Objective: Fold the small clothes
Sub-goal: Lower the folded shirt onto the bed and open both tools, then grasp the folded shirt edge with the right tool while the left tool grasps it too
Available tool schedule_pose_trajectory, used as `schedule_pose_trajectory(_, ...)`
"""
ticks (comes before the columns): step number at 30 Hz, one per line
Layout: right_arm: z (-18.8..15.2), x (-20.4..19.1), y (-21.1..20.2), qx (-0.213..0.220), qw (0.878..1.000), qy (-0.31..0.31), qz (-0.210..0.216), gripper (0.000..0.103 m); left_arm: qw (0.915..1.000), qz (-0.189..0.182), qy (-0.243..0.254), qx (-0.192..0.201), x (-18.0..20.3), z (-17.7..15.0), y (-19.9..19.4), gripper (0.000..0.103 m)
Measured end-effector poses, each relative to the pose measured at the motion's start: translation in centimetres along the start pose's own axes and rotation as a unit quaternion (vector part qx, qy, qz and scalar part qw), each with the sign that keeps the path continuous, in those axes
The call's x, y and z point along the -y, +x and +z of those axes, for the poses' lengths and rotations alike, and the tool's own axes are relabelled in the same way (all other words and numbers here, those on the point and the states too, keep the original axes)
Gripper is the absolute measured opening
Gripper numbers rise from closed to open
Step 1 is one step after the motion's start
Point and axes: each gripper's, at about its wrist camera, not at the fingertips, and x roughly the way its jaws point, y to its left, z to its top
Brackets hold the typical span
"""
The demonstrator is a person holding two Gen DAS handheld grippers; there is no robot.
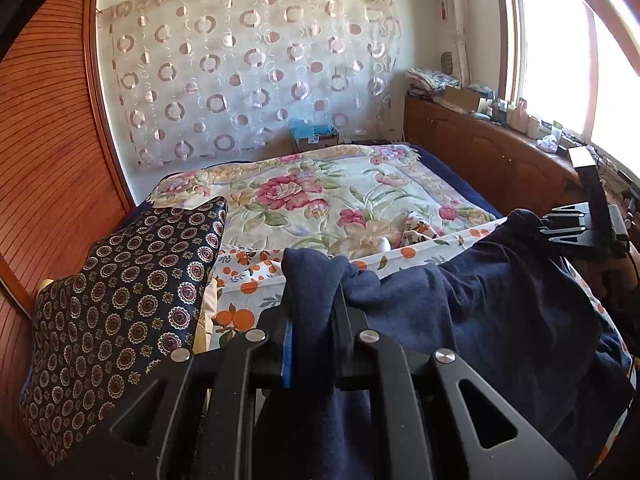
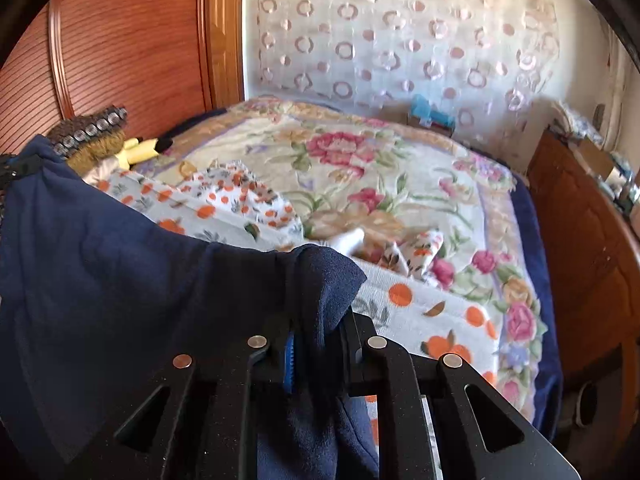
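Observation:
A dark navy garment (image 1: 472, 304) is stretched between both grippers above the bed. My left gripper (image 1: 312, 320) is shut on one bunched corner of it, with cloth hanging down between the jaws. In the left wrist view the right gripper (image 1: 576, 228) shows at the far right, holding the garment's other end. My right gripper (image 2: 316, 332) is shut on its corner of the navy garment (image 2: 120, 280), which spans away to the left. Several small white clothes with orange print (image 2: 240, 196) lie crumpled on the bed beyond.
A floral quilt (image 1: 320, 192) covers the bed, with a white sheet printed with oranges (image 2: 436, 312) under the garment. A dark patterned pillow (image 1: 120, 300) lies at left by the wooden headboard (image 1: 52, 160). A wooden cabinet (image 1: 480, 148) with clutter runs along the right under the window.

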Motion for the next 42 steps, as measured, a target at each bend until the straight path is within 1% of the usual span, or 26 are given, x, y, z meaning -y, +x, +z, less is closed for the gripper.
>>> schedule_pose_trajectory(1,0.1,0.3,0.3,-0.006,1.000,0.000,0.001,0.017,1.0000,-0.001,-0.001,-0.002,0.0,0.0,0.1,0.015)
schedule_pose_trajectory(3,0.4,0.7,0.2,-0.011,1.000,0.005,-0.001,0.028,1.0000,0.000,-0.004,-0.005,-0.2,0.0,0.0,0.023)
schedule_pose_trajectory(4,0.6,0.9,0.2,-0.010,1.000,0.009,-0.004,0.032,1.0000,0.003,-0.004,-0.004,-0.2,0.1,0.0,0.032)
schedule_pose_trajectory(5,0.8,1.1,-0.1,-0.006,1.000,0.014,-0.012,0.041,1.0000,0.003,-0.003,0.001,-0.3,0.1,-0.3,0.045)
schedule_pose_trajectory(6,1.0,1.2,-0.5,-0.001,1.000,0.018,-0.020,0.051,1.0000,0.001,-0.003,0.006,-0.3,0.1,-0.8,0.051)
schedule_pose_trajectory(7,1.1,1.3,-0.9,0.004,0.999,0.023,-0.024,0.056,1.0000,-0.001,-0.001,0.010,-0.2,0.1,-1.2,0.061)
schedule_pose_trajectory(8,1.2,1.4,-1.6,0.010,0.999,0.029,-0.026,0.062,0.9999,-0.001,0.000,0.012,-0.2,0.1,-1.8,0.073)
schedule_pose_trajectory(9,1.3,1.4,-2.5,0.018,0.999,0.032,-0.028,0.062,0.9999,-0.002,0.000,0.015,-0.2,0.1,-2.3,0.077)
schedule_pose_trajectory(12,0.8,0.9,-5.4,0.032,0.998,0.038,-0.023,0.062,0.9997,-0.013,0.002,0.021,0.2,-0.6,-4.1,0.078)
schedule_pose_trajectory(14,-0.3,0.1,-7.6,0.038,0.998,0.046,-0.012,0.062,0.9996,-0.023,0.005,0.017,0.7,-1.7,-5.0,0.078)
schedule_pose_trajectory(20,-5.7,-3.6,-12.8,0.042,0.998,0.050,0.009,0.062,0.9982,-0.059,-0.004,-0.011,2.4,-6.1,-6.9,0.078)
schedule_pose_trajectory(24,-9.0,-5.6,-14.5,0.030,0.997,0.060,0.024,0.062,0.9968,-0.074,0.003,-0.031,3.9,-8.8,-7.4,0.078)
schedule_pose_trajectory(29,-12.0,-7.8,-15.6,0.019,0.997,0.060,0.034,0.062,0.9954,-0.079,-0.013,-0.052,4.9,-11.3,-7.7,0.078)
schedule_pose_trajectory(34,-13.8,-8.3,-16.0,0.018,0.994,0.095,0.052,0.058,0.9954,-0.068,-0.024,-0.063,5.2,-12.5,-7.7,0.078)
schedule_pose_trajectory(36,-14.3,-8.5,-16.0,0.014,0.994,0.099,0.054,0.056,0.9947,-0.074,-0.029,-0.065,5.3,-12.7,-7.6,0.078)
schedule_pose_trajectory(37,-14.5,-8.6,-15.9,0.010,0.993,0.100,0.055,0.056,0.9942,-0.077,-0.033,-0.067,5.3,-12.6,-7.4,0.077)
schedule_pose_trajectory(38,-14.8,-8.6,-15.6,0.004,0.993,0.101,0.055,0.055,0.9936,-0.080,-0.037,-0.070,5.3,-12.6,-7.2,0.069)
schedule_pose_trajectory(41,-14.9,-8.7,-14.9,-0.006,0.994,0.098,0.052,0.054,0.9904,-0.089,-0.053,-0.092,5.3,-12.8,-5.9,0.059)
schedule_pose_trajectory(42,-15.0,-8.5,-14.8,-0.007,0.993,0.102,0.054,0.054,0.9896,-0.089,-0.056,-0.098,5.3,-12.9,-5.6,0.058)
